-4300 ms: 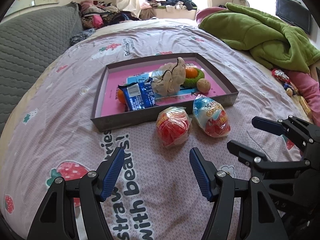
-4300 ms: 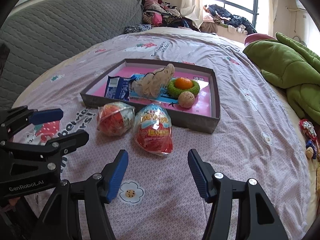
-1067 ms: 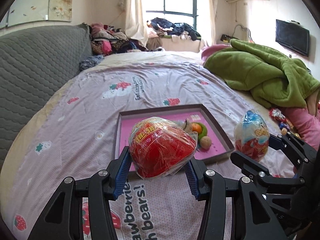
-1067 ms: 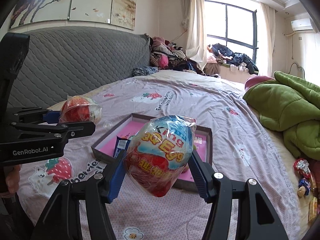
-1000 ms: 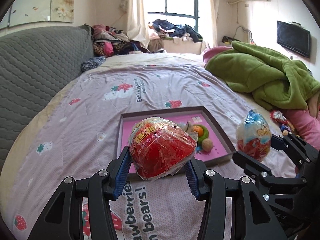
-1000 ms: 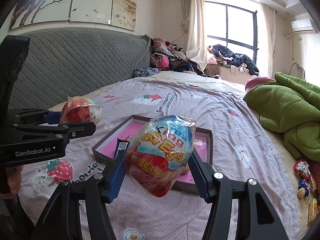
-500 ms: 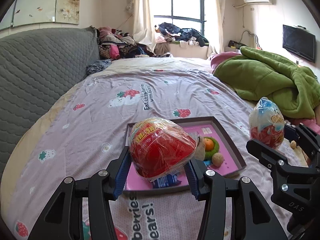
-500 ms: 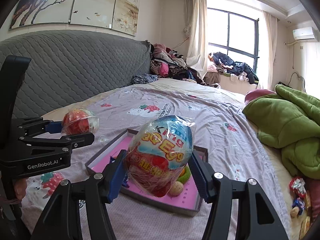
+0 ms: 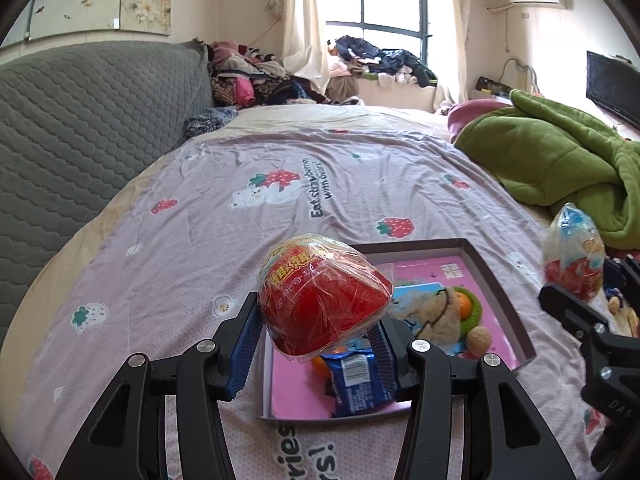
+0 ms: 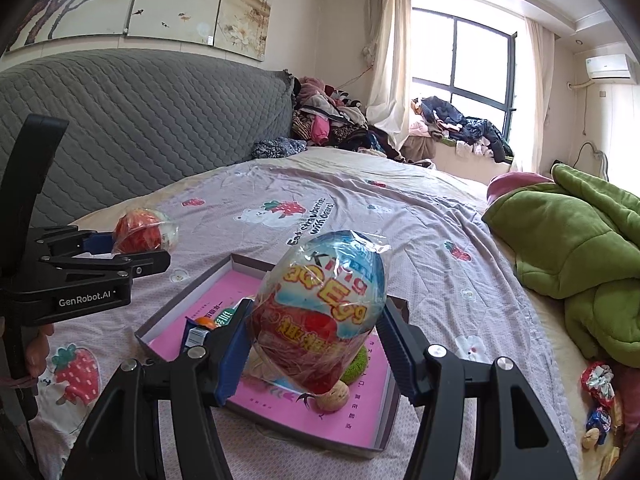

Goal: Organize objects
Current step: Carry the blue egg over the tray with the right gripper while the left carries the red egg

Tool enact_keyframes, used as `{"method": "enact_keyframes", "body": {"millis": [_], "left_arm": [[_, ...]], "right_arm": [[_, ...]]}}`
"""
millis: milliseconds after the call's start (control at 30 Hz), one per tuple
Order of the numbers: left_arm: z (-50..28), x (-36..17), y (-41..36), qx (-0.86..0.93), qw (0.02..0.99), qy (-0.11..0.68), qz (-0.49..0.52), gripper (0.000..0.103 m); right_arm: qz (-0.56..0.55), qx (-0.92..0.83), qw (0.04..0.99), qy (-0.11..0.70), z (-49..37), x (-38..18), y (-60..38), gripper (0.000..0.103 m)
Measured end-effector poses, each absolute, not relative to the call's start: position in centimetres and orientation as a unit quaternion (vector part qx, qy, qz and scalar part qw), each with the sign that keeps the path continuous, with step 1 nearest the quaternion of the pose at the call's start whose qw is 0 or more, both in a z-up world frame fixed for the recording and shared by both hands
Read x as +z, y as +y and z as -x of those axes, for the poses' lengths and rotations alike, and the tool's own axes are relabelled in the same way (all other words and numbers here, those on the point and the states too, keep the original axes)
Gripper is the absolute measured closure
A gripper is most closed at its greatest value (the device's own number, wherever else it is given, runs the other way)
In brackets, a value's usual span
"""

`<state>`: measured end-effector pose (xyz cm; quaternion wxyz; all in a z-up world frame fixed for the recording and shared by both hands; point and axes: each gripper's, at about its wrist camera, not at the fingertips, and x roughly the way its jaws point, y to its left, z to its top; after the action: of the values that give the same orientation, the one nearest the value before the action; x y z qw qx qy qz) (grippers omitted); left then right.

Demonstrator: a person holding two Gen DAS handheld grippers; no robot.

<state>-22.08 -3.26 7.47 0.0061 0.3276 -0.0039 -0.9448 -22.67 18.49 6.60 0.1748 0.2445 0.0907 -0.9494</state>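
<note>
Left hand-held gripper [image 9: 316, 338] is clamped on our red plastic-wrapped toy egg [image 9: 322, 300], held up at centre frame over the near-left end of the shallow grey box with the pink floor [image 9: 498, 280]. Right hand-held gripper [image 10: 314, 350] pinches the blue-and-red wrapped surprise egg [image 10: 322, 312] over the same box on the strawberry-print bed sheet [image 9: 224, 184].
</note>
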Motion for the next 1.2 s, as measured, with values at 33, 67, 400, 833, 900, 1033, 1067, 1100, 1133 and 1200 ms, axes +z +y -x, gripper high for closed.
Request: {"method": "enact_keyframes", "body": {"millis": [33, 67, 400, 833, 900, 1033, 1067, 1100, 1133, 1200], "left_arm": [[22.4, 7.2, -3.4, -0.944, 0.007, -0.004, -0.329, 0.050], [22.6, 7.0, -3.5, -0.944, 0.008, -0.005, -0.331, 0.050], [24.7, 4.5, -3.7, -0.936, 0.015, -0.009, -0.351, 0.050], [25.8, 1.4, -3.6, -0.927, 0.016, -0.013, -0.376, 0.050], [25.9, 1.0, -3.6, -0.925, 0.016, -0.013, -0.379, 0.050], [26.0, 0.3, -3.6, -0.925, 0.012, -0.014, -0.380, 0.050], [26.1, 0.1, -3.5, -0.924, 0.011, -0.016, -0.381, 0.050], [26.2, -0.1, -3.4, -0.924, 0.010, -0.017, -0.382, 0.050], [26.3, -0.3, -3.3, -0.923, 0.008, -0.019, -0.384, 0.050], [26.4, -0.6, -3.2, -0.922, 0.006, -0.022, -0.387, 0.050]], "right_arm": [[-0.245, -0.950, 0.174, 0.091, 22.9, 6.5, 18.6, 0.042], [-0.246, -0.949, 0.174, 0.091, 23.2, 6.4, 18.6, 0.042], [-0.257, -0.948, 0.165, 0.093, 25.0, 5.1, 19.1, 0.042], [-0.296, -0.935, 0.163, 0.106, 26.6, 1.8, 18.5, 0.042], [-0.302, -0.933, 0.163, 0.108, 26.6, 1.3, 18.3, 0.042], [-0.313, -0.929, 0.162, 0.115, 26.9, 0.1, 18.0, 0.042], [-0.314, -0.928, 0.161, 0.117, 26.9, -0.2, 17.9, 0.042], [-0.317, -0.927, 0.162, 0.118, 26.9, -0.5, 17.9, 0.042], [-0.320, -0.926, 0.162, 0.119, 27.0, -0.8, 17.8, 0.042], [-0.323, -0.924, 0.163, 0.122, 26.9, -1.1, 17.6, 0.042]]}}
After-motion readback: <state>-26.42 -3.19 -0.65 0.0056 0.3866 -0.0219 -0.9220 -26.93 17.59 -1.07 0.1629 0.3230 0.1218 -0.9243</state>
